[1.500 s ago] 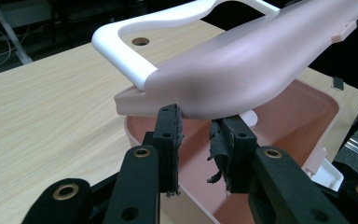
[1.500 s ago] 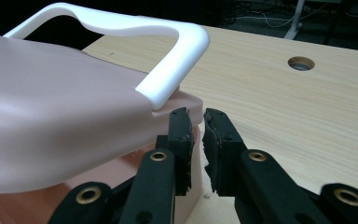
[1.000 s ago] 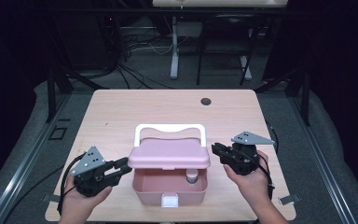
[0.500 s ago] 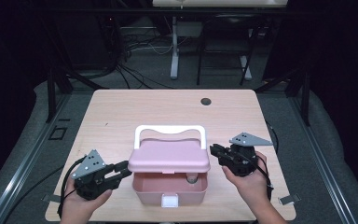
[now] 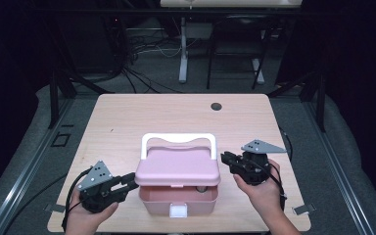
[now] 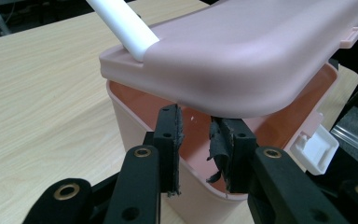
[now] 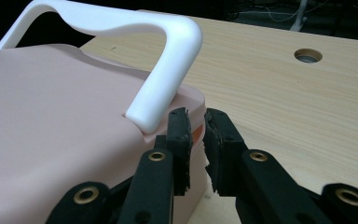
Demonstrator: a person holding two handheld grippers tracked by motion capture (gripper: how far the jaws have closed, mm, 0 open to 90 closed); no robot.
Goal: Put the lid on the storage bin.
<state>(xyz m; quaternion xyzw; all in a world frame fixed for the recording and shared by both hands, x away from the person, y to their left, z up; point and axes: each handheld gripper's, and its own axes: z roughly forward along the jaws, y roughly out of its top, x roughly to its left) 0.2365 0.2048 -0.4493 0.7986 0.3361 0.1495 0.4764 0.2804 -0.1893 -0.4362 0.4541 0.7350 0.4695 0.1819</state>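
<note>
Left gripper (image 5: 127,184) at the pink box's (image 5: 178,203) left side, jaws a little apart under the raised lid (image 5: 177,166), gripping nothing, box near the table's (image 5: 127,117) front edge, right gripper (image 5: 225,159) at the lid's right edge, jaws narrowly apart, seemingly not clamped on it.

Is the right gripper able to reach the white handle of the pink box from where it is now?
Probably yes. The right gripper sits at the lid's right edge, and the white handle rises just ahead of it with nothing between them.
</note>
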